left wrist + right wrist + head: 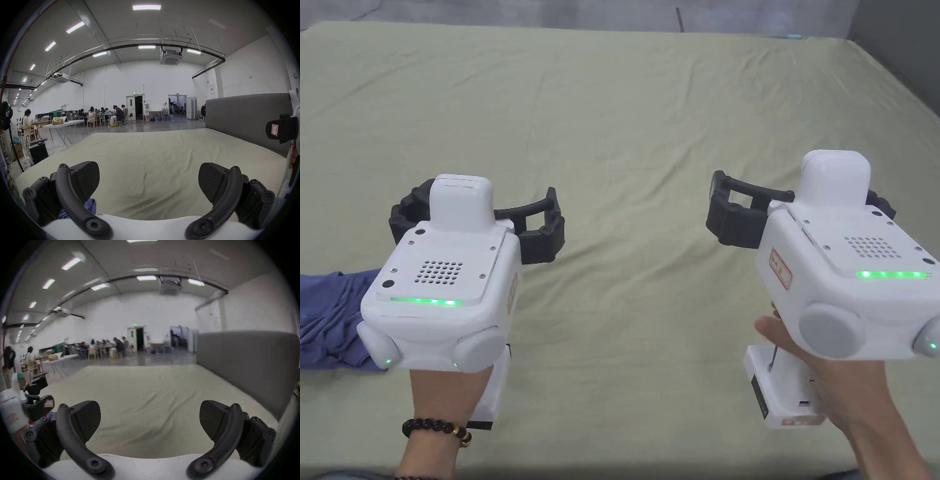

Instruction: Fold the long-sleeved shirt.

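A crumpled blue-purple shirt (331,319) lies on the sheet at the left edge of the head view, partly hidden behind my left gripper's white body. A corner of the shirt (90,205) peeks out beside the left jaw in the left gripper view. My left gripper (477,215) hovers over the sheet just right of the shirt, jaws wide apart and empty (148,180). Held level with it farther right, my right gripper (803,200) is also open, with nothing between its jaws (150,420). Each gripper appears at the edge of the other's view.
A wide bed with an olive-green sheet (625,125) stretches ahead, lightly wrinkled. A grey padded headboard (246,116) runs along its right side. Beyond the bed is a large hall with tables (65,123) and several seated people.
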Motion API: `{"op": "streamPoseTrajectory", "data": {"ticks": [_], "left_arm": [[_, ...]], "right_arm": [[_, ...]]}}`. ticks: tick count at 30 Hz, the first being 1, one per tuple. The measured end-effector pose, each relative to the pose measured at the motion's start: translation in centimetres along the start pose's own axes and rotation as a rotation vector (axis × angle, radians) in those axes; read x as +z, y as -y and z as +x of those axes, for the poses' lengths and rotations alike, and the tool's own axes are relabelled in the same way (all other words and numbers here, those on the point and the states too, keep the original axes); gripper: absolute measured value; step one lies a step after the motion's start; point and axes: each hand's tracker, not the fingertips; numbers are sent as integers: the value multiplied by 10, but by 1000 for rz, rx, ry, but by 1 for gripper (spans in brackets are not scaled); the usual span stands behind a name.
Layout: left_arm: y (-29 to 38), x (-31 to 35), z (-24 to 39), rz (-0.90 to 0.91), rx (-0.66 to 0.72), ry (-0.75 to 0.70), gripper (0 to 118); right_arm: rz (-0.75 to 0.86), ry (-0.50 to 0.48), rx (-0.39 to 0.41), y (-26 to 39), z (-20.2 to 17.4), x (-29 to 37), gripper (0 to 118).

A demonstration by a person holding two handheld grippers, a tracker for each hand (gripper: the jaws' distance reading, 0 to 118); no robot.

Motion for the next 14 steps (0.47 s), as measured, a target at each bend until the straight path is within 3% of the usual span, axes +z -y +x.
{"op": "streamPoseTrajectory", "data": {"ticks": [4,6,7,9,14], "left_arm": [[4,2,2,-2,-8,1,118],[5,2,2,-7,8,12,118],[5,2,2,-9,13,13,118],[7,2,2,-6,13,5,118],[7,2,2,-4,13,6,118]], "right_arm": [[194,233,157,6,-14,6,118],[202,159,178,11,-7,3,118],[179,94,154,12,-3,0,118],[31,205,145,13,-3,-8,118],[23,179,59,21,6,-14,118]]}}
